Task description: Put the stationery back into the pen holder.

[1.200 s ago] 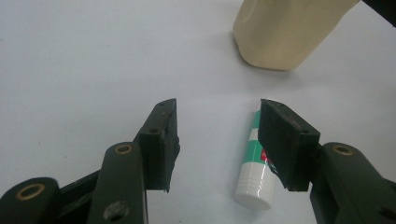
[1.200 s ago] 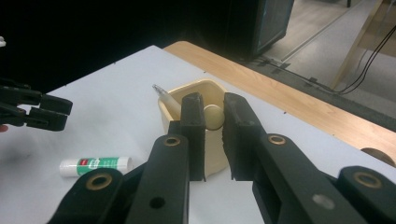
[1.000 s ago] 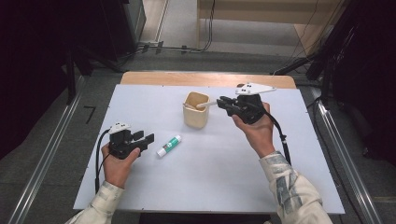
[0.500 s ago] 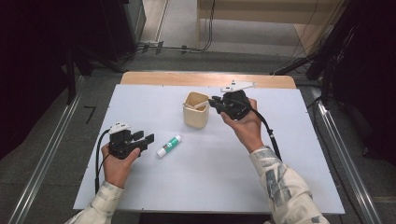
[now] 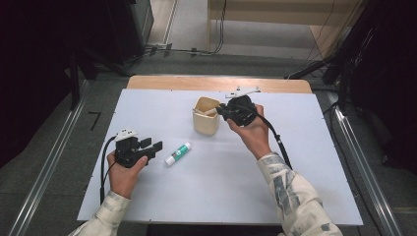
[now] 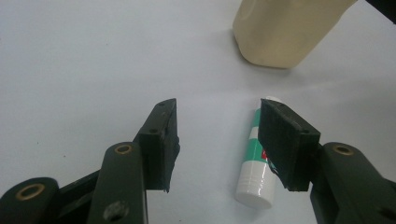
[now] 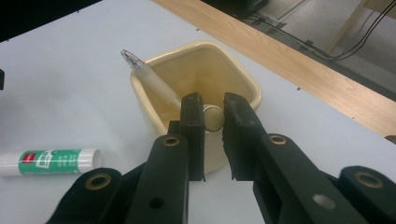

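Since the earlier frame the right gripper [image 5: 222, 111] has come in from the right and down to the cup [image 5: 205, 116], carrying a cream pen [image 7: 161, 85]; the left gripper [image 5: 153, 146] has kept its place. In the right gripper view the jaws are clamped on the pen's rear end, whose round butt shows between the pads, over the cup's near wall. The pen slants across the cup's mouth, and its clear tip juts out past the rim on the far-left side in that view. Whether anything else lies in the cup I cannot tell.

The cup, a cream square pot with rounded corners, stands on the white worktop [image 5: 246, 187] near the middle of its far edge. A bare wooden strip [image 5: 172, 82] runs along behind that edge.

A glue stick [image 5: 177, 153] with a green label lies on its side nearer the worktop's left half, well apart from the cup and between it and the left gripper. The left gripper rests low near the left edge, its jaws standing apart on nothing; in its own view the stick lies just beside the right-hand jaw, not between the pads. Nothing lies between the cup and the right gripper.
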### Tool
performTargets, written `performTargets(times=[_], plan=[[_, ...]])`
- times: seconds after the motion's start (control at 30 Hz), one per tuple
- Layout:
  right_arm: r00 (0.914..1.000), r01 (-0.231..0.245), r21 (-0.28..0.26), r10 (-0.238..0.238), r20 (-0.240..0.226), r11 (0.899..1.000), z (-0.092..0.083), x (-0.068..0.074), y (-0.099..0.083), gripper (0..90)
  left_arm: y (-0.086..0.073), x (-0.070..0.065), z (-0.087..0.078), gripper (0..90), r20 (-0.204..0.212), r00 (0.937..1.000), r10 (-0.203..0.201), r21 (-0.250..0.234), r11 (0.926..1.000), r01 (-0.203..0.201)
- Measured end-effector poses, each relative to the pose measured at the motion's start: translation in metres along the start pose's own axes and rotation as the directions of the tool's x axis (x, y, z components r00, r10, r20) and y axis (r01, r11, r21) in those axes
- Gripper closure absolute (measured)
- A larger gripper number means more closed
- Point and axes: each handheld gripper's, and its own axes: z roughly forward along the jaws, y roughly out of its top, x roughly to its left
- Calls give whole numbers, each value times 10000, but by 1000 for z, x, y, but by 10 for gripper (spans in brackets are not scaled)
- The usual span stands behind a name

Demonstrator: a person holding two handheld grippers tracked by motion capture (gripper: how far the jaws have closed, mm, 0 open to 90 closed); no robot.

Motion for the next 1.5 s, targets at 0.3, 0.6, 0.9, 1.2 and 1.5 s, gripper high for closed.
performTargets(times=[0.3,0.6,0.9,1.2,1.5], plan=[[9999,-61,144,63,-88,9999,8,0,-1,767,-1,-1,1,482,43,10000,-9,27,10000,8],[9991,-248,114,252,-353,9996,10,-1,-2,719,-1,-1,1,482,55,10000,-1,27,10000,1],[9963,-527,-655,480,-714,9965,-9,-1,-3,557,-2,-2,0,482,82,10000,22,36,10000,-22],[9957,-733,-754,686,-626,9945,-26,-8,-25,433,-2,-3,1,480,155,9999,-18,66,10000,17],[9953,-663,-443,629,-733,9968,-26,-13,-41,315,-3,-5,3,420,153,9999,-50,4,10000,50]])
